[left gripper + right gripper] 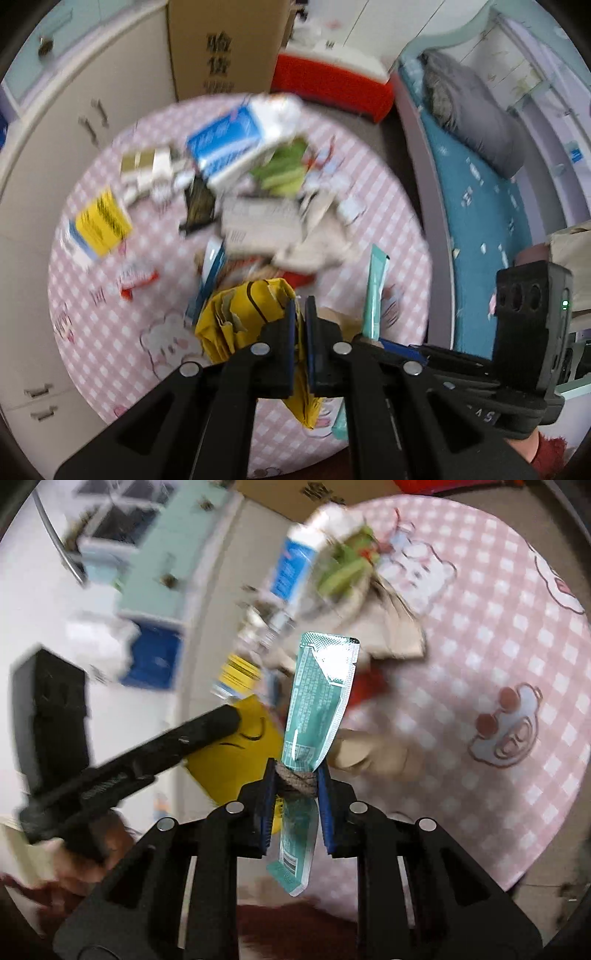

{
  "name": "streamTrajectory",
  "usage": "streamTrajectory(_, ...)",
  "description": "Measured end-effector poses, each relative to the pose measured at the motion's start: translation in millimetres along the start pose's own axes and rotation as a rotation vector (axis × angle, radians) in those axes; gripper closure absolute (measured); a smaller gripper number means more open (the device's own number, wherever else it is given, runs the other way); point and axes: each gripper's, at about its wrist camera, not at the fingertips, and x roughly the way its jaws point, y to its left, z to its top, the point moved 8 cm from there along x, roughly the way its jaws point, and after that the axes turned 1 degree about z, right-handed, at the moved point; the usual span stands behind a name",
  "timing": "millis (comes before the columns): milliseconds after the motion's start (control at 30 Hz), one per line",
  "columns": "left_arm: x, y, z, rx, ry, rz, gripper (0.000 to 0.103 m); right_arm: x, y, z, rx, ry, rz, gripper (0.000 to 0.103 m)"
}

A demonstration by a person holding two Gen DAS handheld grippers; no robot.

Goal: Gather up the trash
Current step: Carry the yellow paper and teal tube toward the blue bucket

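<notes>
Over round pink-checked table (369, 177), left gripper (300, 314) jaws pinched yellow wrapper (240, 314), right gripper (297, 775) jaws clamped teal sachet (317, 686) upright, trash pile (258, 192) lay mid-table.

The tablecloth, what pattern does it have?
Pink and white checks with cartoon characters on the tablecloth, clearest in the right wrist view.

A crumpled yellow paper bag with black stripes (236, 317) is hanging pinched in the left claw (301, 314). A long teal foil sachet (317, 698) is standing upright, clamped in the right claw (297, 775).
</notes>
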Motion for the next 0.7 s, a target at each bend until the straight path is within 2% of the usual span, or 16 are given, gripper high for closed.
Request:
streamTrajectory(67,-13,-14,14,0.02,-0.043,0.003,0.098,-7,6,6,0.025,0.007,0.06,0.082)
streamTrajectory(100,-15,-19,18,0.025,-0.054,0.003,0.098,-10,4,9,0.042,0.007,0.055,0.082)
streamTrajectory(133,-18,-26,24,0.03,-0.068,0.002,0.098,-14,0,13,0.006,0.013,-0.009,0.082)
streamTrajectory(167,-19,-30,29,0.03,-0.076,0.005,0.098,-18,-3,14,0.035,0.019,0.038,0.082)
streamTrajectory(200,-17,-35,33,0.022,-0.075,0.009,0.098,-19,-7,16,0.088,0.022,0.073,0.082)
streamTrajectory(233,-14,-39,35,0.014,-0.071,0.009,0.098,-18,-11,16,0.067,0.019,-0.015,0.082)
streamTrajectory(267,-12,-43,36,0.01,-0.066,0.009,0.098,-21,-13,21,0.026,0.023,-0.018,0.082)
streamTrajectory(300,-7,-48,38,0.006,-0.06,0.016,0.098,-23,-14,23,0.07,0.031,0.061,0.083)
streamTrajectory(367,-1,-55,39,-0.005,-0.053,0.019,0.098,-30,-27,29,0.042,0.036,-0.02,0.083)
streamTrajectory(400,0,-59,38,-0.01,-0.051,0.022,0.098,-31,-29,31,0.097,0.048,0.073,0.083)
streamTrajectory(433,4,-63,40,-0.019,-0.047,0.029,0.098,-34,-36,33,0.127,0.051,0.084,0.083)
streamTrajectory(467,6,-64,39,-0.022,-0.046,0.033,0.098,-37,-41,38,0.048,0.047,-0.029,0.083)
streamTrajectory(533,12,-67,40,-0.04,-0.036,0.042,0.098,-41,-43,44,0.094,0.066,0.072,0.083)
streamTrajectory(567,15,-69,40,-0.049,-0.031,0.047,0.098,-47,-48,49,0.054,0.057,0.005,0.083)
streamTrajectory(600,17,-70,41,-0.057,-0.029,0.05,0.098,-49,-49,51,0.038,0.06,0.0,0.083)
streamTrajectory(700,22,-81,48,-0.068,-0.026,0.047,0.098,-64,-57,61,0.076,0.052,0.053,0.083)
